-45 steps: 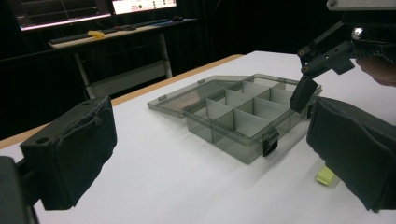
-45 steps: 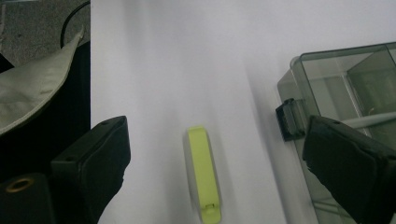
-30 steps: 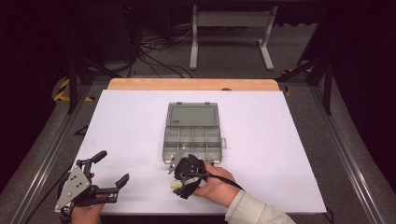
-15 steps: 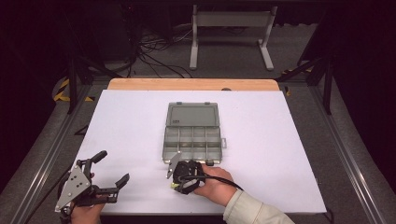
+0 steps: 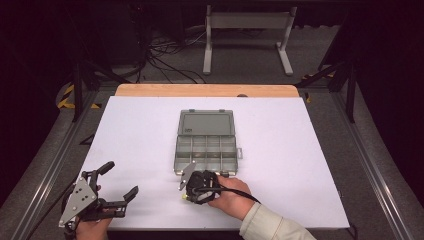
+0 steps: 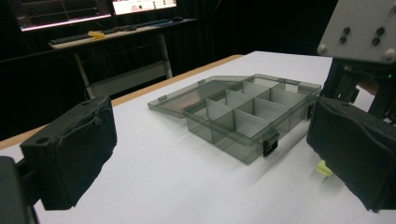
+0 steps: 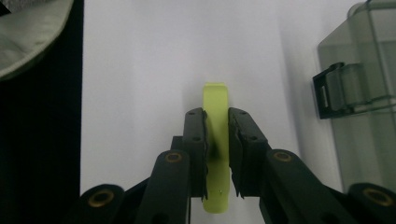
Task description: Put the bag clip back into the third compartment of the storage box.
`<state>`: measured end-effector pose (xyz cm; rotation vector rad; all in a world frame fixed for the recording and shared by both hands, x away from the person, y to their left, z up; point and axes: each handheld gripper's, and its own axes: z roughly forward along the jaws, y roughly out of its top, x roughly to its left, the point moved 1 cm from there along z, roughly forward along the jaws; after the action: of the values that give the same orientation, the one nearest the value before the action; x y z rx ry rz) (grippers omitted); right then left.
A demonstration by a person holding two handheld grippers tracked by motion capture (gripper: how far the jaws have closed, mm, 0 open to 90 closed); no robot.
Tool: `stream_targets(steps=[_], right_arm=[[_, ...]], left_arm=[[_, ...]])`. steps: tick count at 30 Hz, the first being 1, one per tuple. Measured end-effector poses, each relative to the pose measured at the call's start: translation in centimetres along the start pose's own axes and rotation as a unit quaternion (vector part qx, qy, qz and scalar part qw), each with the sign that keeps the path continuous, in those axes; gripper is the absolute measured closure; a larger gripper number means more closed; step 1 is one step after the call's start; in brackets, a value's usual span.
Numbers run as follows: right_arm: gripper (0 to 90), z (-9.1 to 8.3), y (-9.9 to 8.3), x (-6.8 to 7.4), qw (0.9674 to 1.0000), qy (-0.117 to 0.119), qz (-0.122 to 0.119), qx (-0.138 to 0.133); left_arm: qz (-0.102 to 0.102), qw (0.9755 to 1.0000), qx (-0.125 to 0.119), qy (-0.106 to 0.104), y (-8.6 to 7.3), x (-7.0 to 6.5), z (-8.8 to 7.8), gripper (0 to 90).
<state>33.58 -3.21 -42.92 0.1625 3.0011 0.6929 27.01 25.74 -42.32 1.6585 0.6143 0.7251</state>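
Up close, right gripper fingers just closed on yellow-green piece — left gripper fingers wide

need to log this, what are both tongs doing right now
left tongs: open, holding nothing
right tongs: just closed on the yellow-green piece

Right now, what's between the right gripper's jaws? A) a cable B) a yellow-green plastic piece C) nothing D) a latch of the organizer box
B: in the right gripper view the right gripper has both pads pressed on a yellow-green plastic piece, just short of the open organizer box.
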Motion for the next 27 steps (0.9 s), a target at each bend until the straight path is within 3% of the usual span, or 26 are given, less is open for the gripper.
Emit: stream_targets(steps=[11, 27], right_arm=[[78.1, -3.3, 0.6, -0.2, 0.999, -0.015, -0.011, -0.042], [78.1, -7.0, 0.9, -1.3, 0.9952, -0.035, 0.003, -0.091]], left_arm=[[-0.001, 1.0, 0.0, 0.0, 0.0, 0.0, 0.1, 2.3], [-0.001, 1.0, 0.001, -0.001, 0.0, 0.0, 0.1, 2.3]])
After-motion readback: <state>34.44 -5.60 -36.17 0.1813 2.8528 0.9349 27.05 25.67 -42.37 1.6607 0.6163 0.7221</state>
